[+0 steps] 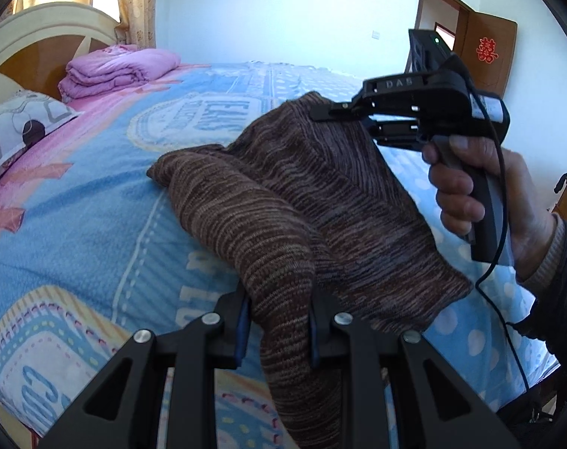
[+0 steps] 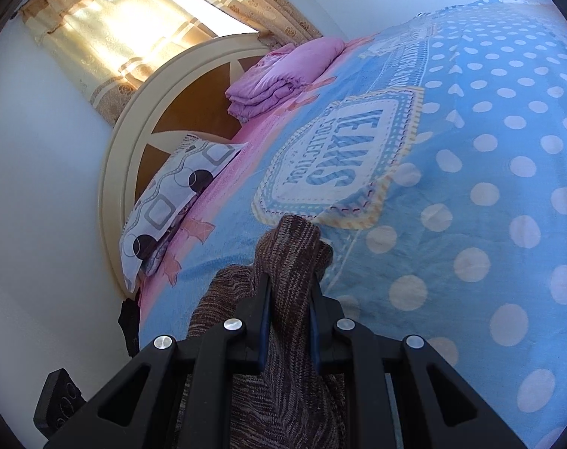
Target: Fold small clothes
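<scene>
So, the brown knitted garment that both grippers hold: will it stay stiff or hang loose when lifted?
Probably floppy: the brown knitted garment sags between the left gripper and right gripper. Likely not slippery, given its ribbed knit.

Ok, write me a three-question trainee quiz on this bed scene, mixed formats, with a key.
1. True or false: both the left gripper and the right gripper are shut on the brown knit garment.
2. What lies against the headboard? A) a purple folded blanket and a patterned pillow B) a laptop C) shoes
3. Fill in: the blue bedspread is patterned with white ____.

Key: 1 true; 2 A; 3 dots
</scene>
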`<act>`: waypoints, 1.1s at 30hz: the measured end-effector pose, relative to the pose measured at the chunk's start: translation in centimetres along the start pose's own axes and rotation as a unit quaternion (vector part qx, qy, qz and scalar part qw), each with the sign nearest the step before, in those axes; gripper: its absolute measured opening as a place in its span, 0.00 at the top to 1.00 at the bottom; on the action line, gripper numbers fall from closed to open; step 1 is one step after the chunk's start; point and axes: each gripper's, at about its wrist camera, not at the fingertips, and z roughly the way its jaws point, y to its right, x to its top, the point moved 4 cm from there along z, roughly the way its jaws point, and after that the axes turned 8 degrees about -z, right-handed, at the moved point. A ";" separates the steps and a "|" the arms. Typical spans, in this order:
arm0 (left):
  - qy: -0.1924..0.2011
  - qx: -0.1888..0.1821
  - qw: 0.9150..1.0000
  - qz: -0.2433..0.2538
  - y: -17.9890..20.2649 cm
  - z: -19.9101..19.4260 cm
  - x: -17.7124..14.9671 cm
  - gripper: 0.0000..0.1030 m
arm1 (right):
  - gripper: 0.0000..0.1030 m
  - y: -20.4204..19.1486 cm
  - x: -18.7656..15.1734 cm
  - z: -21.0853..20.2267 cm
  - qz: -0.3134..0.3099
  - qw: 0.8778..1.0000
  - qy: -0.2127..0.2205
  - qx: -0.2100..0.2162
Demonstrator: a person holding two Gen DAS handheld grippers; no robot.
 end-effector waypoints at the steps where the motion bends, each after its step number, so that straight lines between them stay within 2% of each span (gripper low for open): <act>1: -0.001 0.000 1.000 -0.002 -0.3 0.1 0.0 0.75 | 0.84 -0.2 0.0 0.3 -0.002 1.000 -0.002 -0.001; 6: -0.004 -0.001 1.000 -0.014 -1.2 0.5 -0.6 0.75 | 0.84 -0.3 0.0 1.8 -0.002 1.000 -0.010 -0.010; 12: -0.013 0.004 1.000 -0.028 -1.6 1.7 -1.4 0.73 | 0.84 1.7 -0.4 2.6 0.014 0.999 -0.018 -0.041; 17: -0.010 0.031 0.999 -0.029 -1.8 2.0 -1.4 0.51 | 0.84 3.9 -1.4 3.0 0.039 0.997 -0.028 -0.060; 20: -0.002 0.054 0.998 -0.014 -1.5 1.1 -0.8 0.51 | 0.80 3.8 -1.6 2.4 0.032 0.997 -0.023 -0.064; 22: 0.036 0.057 0.998 0.002 -0.7 -1.1 0.1 0.47 | 0.79 3.2 -1.5 0.9 0.023 0.997 -0.008 -0.070; 23: 0.054 0.063 0.997 0.008 -0.6 -1.8 0.5 0.37 | 0.79 2.8 -1.4 0.1 0.016 0.997 0.002 -0.075; 25: 0.091 0.081 0.992 0.015 -0.5 -3.1 1.5 0.20 | 0.75 1.1 -1.6 -2.5 -0.008 0.997 0.029 -0.075; 27: 0.113 0.107 0.988 0.024 -1.0 -2.8 2.6 0.20 | 0.68 -0.8 -2.3 -4.1 -0.031 0.997 0.036 -0.055; 30: 0.101 0.148 0.984 0.008 -3.2 -0.2 2.9 0.20 | 0.67 -3.9 -5.5 -5.0 -0.073 0.997 0.010 -0.021; 33: 0.064 0.185 0.981 -0.018 -5.6 2.4 1.6 0.18 | 0.67 -3.6 -9.3 -3.6 -0.071 0.996 -0.040 -0.044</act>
